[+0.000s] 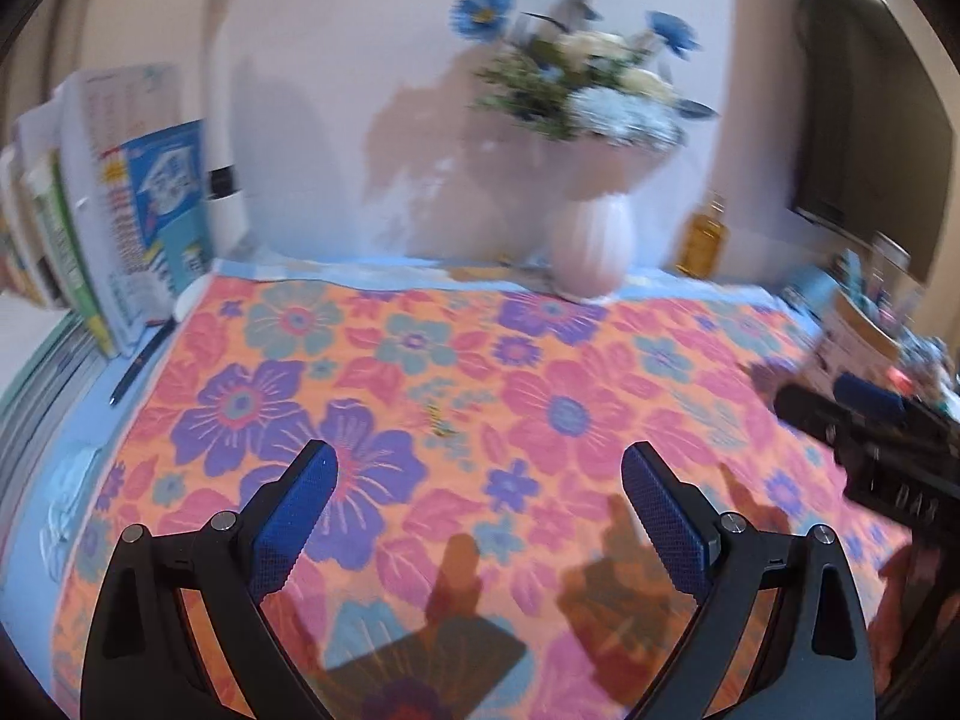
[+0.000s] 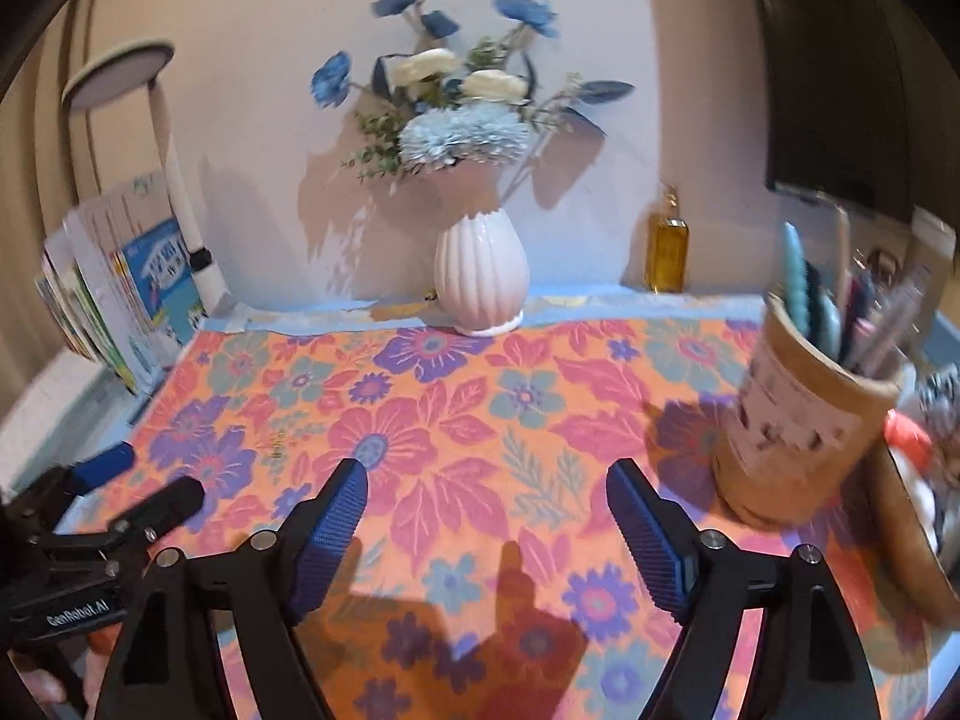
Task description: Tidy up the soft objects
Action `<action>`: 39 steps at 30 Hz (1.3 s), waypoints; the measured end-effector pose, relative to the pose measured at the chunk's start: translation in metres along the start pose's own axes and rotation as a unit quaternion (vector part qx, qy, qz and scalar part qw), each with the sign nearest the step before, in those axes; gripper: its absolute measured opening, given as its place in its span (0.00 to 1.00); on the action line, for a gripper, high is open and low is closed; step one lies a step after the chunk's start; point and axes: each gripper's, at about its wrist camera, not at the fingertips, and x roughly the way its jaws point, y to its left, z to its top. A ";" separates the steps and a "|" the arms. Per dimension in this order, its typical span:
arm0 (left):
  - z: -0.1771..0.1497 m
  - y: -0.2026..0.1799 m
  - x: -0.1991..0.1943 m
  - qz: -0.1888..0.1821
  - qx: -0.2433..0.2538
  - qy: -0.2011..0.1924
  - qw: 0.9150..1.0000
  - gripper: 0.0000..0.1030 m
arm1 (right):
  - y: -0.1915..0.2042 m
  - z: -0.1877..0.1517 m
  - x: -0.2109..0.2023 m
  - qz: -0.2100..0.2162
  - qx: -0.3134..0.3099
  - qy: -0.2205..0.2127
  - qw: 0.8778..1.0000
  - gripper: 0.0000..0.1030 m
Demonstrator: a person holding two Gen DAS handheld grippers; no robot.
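Soft toys (image 2: 924,450), blurred at right edge of right view behind pen cup (image 2: 798,420); left gripper (image 1: 480,468) & right gripper (image 2: 487,483) wide open, empty, over floral cloth (image 2: 480,420); prob. approach step, next: reach right.

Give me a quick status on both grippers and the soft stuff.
Left gripper open, empty. Right gripper open, empty. Soft items blurred at right edge. Pen holder stands beside them.

You get warm, fairly bright light from the near side: the vase (image 2: 482,276) and flowers (image 2: 462,114) throw shadows on the far wall (image 2: 270,60). Motion blur smears the left-wrist view and the right edge of the right-wrist view. Fisheye bends and darkens the edges.
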 end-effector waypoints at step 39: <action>-0.017 0.005 0.028 0.033 -0.002 0.014 0.999 0.99 | 0.014 -0.023 0.040 -0.042 -0.034 -0.001 0.999 0.89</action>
